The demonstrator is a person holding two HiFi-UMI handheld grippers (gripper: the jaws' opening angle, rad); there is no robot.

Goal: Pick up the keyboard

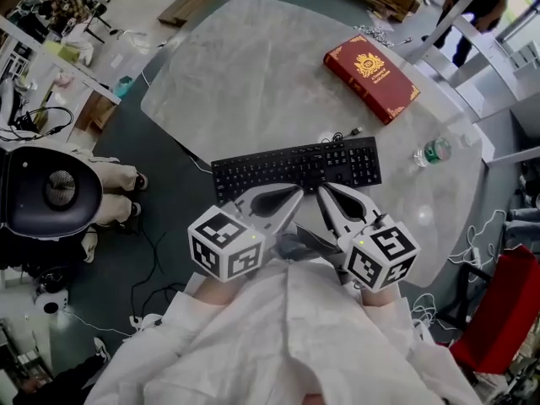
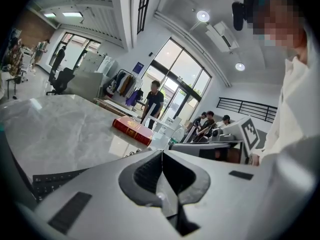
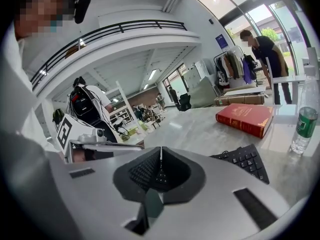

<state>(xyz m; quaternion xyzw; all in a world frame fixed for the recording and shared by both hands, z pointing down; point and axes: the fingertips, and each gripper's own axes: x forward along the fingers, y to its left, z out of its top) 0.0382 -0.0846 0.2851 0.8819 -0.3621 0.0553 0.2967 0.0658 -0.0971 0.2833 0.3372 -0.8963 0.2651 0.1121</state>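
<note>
Surface: a pale marbled table [image 1: 253, 66] with rounded corners, on a dark floor.
Room: a large, bright hall with tall windows, a railed upper gallery, desks, and several people far beyond the table.
Left gripper [image 1: 294, 192]: jaws pressed together with nothing between them. The tip is at the keyboard's near edge, and I cannot tell whether it touches.
Right gripper [image 1: 323, 191]: jaws likewise closed and empty. The tip is at the same near edge, just beside the left one.
Keyboard [image 1: 295, 167]: black and flat on the table, directly ahead of both tips. Its cable is bunched at the far edge.
Book [image 1: 371, 76]: red with gold ornament, lying flat beyond the keyboard, ahead and to the right of the right gripper.
Bottle [image 1: 433, 151]: clear with a green label, standing upright on the table, off to the right gripper's right and apart from the keyboard.
Count: two grippers, one keyboard, one book, one bottle.
</note>
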